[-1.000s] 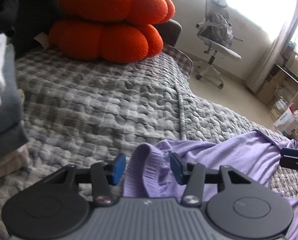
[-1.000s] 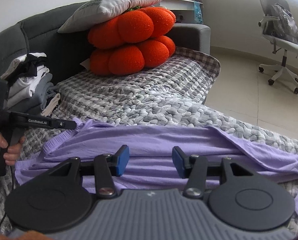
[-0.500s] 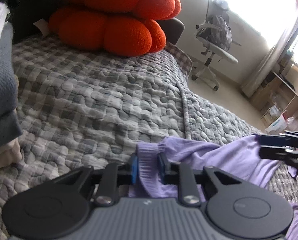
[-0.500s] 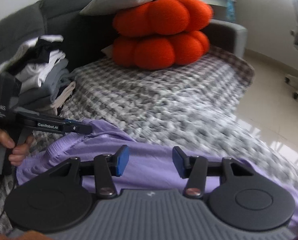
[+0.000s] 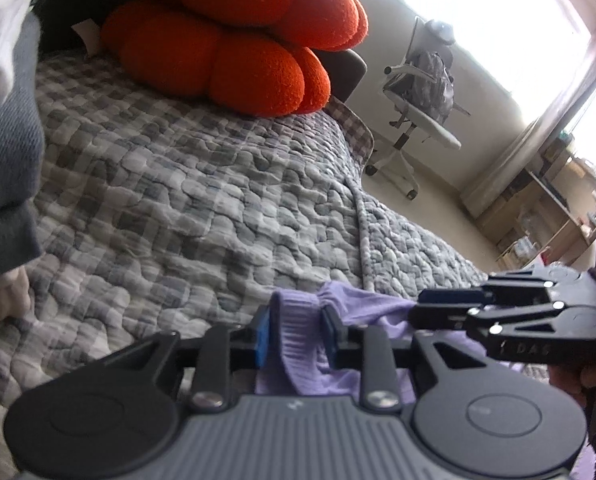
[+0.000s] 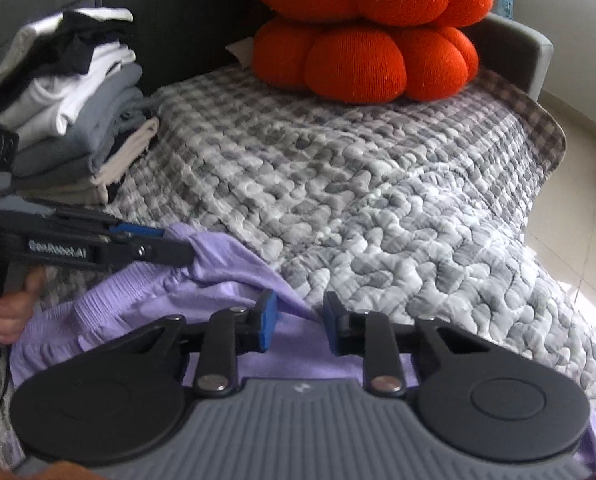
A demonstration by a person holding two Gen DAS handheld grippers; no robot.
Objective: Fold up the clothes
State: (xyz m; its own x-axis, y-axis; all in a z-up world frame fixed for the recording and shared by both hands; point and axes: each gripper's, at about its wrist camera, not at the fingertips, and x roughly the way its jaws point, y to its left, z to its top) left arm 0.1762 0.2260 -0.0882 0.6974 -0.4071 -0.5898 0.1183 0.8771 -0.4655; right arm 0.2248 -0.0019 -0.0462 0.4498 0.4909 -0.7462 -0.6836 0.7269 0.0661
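Since a second ago: right gripper (image 6: pixel 295 322) swung over beside left gripper (image 5: pixel 291 338), both narrowed. Ahead, bare checked quilt (image 6: pixel 338 184) up to orange cushions (image 6: pixel 370 32); folded stack (image 6: pixel 69 112) at left edge. Left easing open, pads pinching ribbed hem of purple garment (image 5: pixel 298 344) — right closing on a fabric ridge.

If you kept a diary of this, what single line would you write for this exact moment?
step: gripping garment to fold | left gripper: jaws easing open, ribbed edge of purple garment between them | right gripper: jaws closing over purple fabric | surface: grey quilt
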